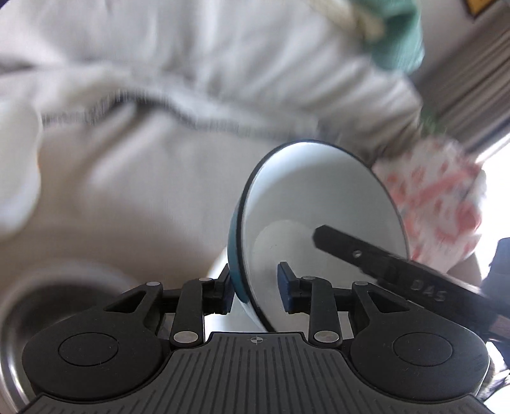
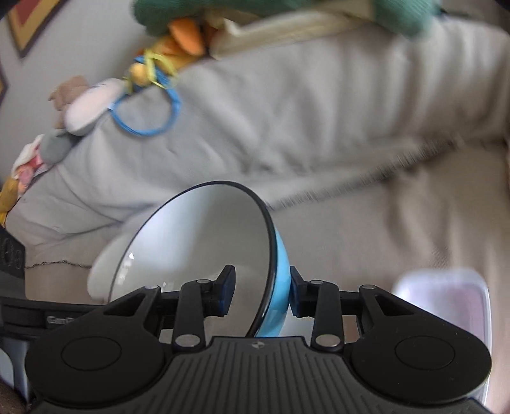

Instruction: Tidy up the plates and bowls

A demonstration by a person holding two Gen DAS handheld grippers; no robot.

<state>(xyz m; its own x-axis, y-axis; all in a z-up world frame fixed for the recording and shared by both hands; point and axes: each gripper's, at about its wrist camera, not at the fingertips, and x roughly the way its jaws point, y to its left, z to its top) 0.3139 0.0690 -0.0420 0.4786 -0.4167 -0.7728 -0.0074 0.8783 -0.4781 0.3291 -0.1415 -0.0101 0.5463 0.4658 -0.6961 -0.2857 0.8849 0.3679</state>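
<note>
The round bowl [image 1: 318,197], white inside, blue outside and dark at the rim, hangs tipped on edge, clear of any surface, with a gripper on each side of its rim, so the step in hand looks like carrying one bowl to wherever the crockery is being gathered. The right gripper [image 2: 262,291] appears to bear it: its fingers [image 2: 296,296] pinch the wall, one pad against the blue outside and the other inside the bowl. The left gripper [image 1: 256,286] straddles the opposite edge with its fingers [image 1: 285,283] spread; the outer pad is touching or nearly touching the wall, and the inner pad stands apart from the white surface. The next move probably calls for the right hand alone to level the bowl and lower it onto its stack without letting it swing in that one-sided grip. Behind the bowl spreads a pale grey cushioned sofa [image 2: 318,111]. Below the bowl's left-gripper side sits a round steel vessel [image 1: 38,305]; below its right-gripper side, a clear plastic tub [image 2: 446,296]. Either could be clipped on the way down. A white rounded piece of crockery [image 2: 98,270] peeks from just under the bowl. A red-and-white patterned bundle [image 1: 433,203] lies just behind it, too blurred to identify. A green soft toy [image 2: 255,9] and a blue ring [image 2: 149,111] sit well above, out of the way.
</note>
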